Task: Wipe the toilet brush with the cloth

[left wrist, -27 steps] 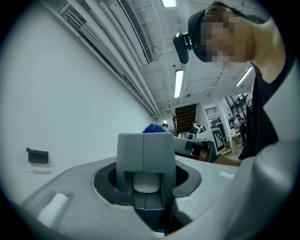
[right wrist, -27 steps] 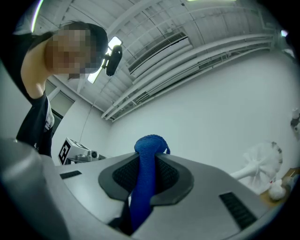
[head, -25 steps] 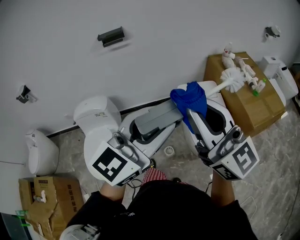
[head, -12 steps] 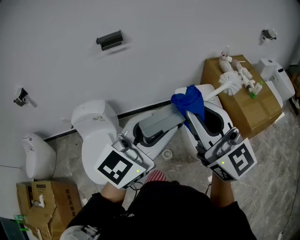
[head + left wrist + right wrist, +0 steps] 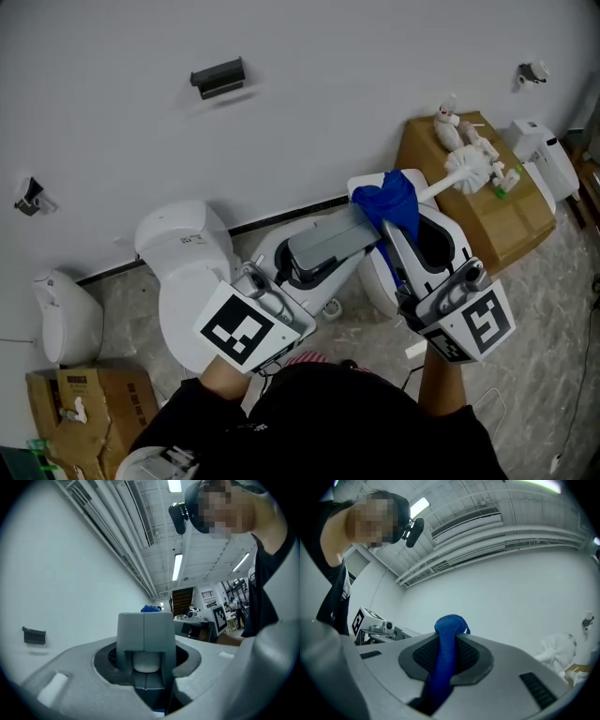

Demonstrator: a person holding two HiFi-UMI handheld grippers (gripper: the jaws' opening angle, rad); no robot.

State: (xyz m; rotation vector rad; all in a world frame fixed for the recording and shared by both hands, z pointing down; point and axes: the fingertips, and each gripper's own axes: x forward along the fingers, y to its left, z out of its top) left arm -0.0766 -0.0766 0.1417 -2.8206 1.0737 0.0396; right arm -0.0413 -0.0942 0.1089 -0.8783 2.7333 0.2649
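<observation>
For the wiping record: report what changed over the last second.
Both grippers drifted slightly rightward in the head view, carrying the toilet brush further over the cardboard box. Unchanged: the left gripper grips the brush handle, the right gripper the blue cloth.

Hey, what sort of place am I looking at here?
Probably a lab or workshop hall rather than a real bathroom. Exposed ceiling pipes and a strip light run overhead, and a cardboard box stands against a bare white wall.
</observation>
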